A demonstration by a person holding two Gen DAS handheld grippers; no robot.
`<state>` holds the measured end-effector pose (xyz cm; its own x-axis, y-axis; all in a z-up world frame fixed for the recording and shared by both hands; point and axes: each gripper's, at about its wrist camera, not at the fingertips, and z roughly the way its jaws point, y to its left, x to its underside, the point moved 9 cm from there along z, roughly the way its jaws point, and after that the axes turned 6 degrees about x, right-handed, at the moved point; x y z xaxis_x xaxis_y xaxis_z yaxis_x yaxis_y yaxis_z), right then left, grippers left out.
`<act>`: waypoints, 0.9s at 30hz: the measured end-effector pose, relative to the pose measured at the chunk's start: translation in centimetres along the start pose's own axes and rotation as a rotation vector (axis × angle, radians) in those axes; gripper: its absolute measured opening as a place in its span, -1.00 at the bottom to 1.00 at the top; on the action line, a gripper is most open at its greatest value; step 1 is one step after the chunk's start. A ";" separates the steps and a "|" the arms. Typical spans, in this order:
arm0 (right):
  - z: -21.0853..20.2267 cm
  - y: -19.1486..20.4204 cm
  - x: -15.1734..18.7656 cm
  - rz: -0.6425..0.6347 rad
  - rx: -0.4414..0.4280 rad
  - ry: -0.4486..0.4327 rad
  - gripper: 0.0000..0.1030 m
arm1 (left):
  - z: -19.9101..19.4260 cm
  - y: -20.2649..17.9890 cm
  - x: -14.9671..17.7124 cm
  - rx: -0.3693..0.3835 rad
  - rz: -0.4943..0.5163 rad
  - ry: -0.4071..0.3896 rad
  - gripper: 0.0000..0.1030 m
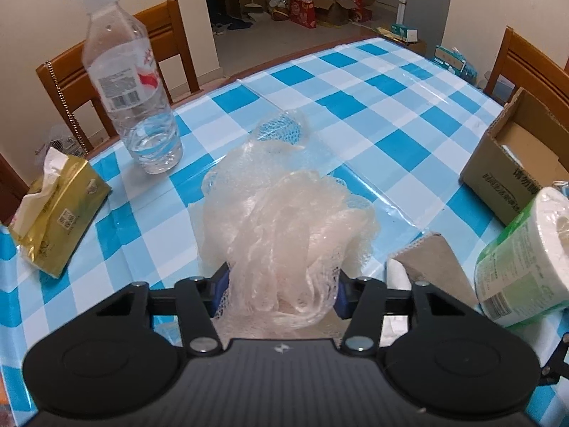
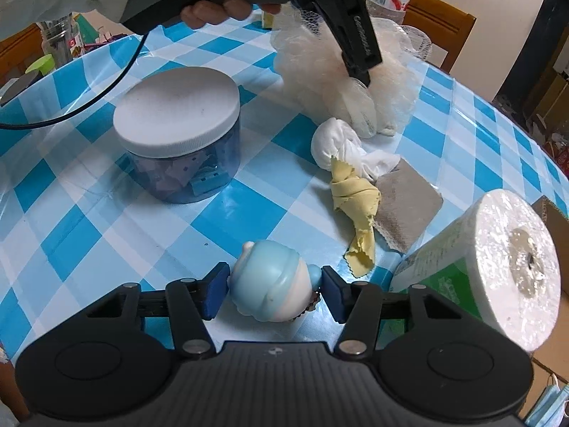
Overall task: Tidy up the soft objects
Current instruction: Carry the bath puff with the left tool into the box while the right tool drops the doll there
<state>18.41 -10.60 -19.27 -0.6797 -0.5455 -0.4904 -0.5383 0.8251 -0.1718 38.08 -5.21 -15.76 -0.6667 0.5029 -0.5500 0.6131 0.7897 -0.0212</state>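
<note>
Your left gripper (image 1: 282,284) squeezes the puff (image 1: 284,220), mid-frame, so you can move it. Your right gripper (image 2: 272,293) pinches the blue toy (image 2: 272,290) at the bottom. The box (image 1: 512,163), far right, looks ready for them.

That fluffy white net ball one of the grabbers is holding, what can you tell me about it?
The mesh bath pouf is a bunched ball of pale cream, see-through netting, soft and ruffled, with looser net trailing from it. The left gripper is closed on its near end, blue pads pressed into the folds. In the right wrist view its bulk lies low over the checked tablecloth, right next to a knotted white cloth; whether it rests on the table I cannot tell.
</note>
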 end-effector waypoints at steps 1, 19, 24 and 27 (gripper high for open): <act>-0.2 -0.1 0.0 0.004 0.001 -0.002 0.18 | -0.4 0.0 0.1 0.000 -0.003 -0.001 -0.04; -5.9 -0.8 2.3 0.066 0.069 -0.025 0.17 | -10.4 -2.8 1.3 -0.005 0.008 -0.080 -0.19; -8.3 -1.7 3.7 0.108 0.117 -0.024 0.17 | -13.6 -5.2 2.3 0.018 0.044 -0.102 -0.22; -9.9 -2.5 4.8 0.136 0.154 -0.020 0.17 | -15.2 -6.9 3.1 0.049 0.066 -0.107 -0.23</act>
<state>11.60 -16.73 -12.71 -0.7300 -0.4260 -0.5344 -0.3590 0.9044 -0.2306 25.32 -3.79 -4.65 -0.5768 0.5114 -0.6370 0.6761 0.7365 -0.0210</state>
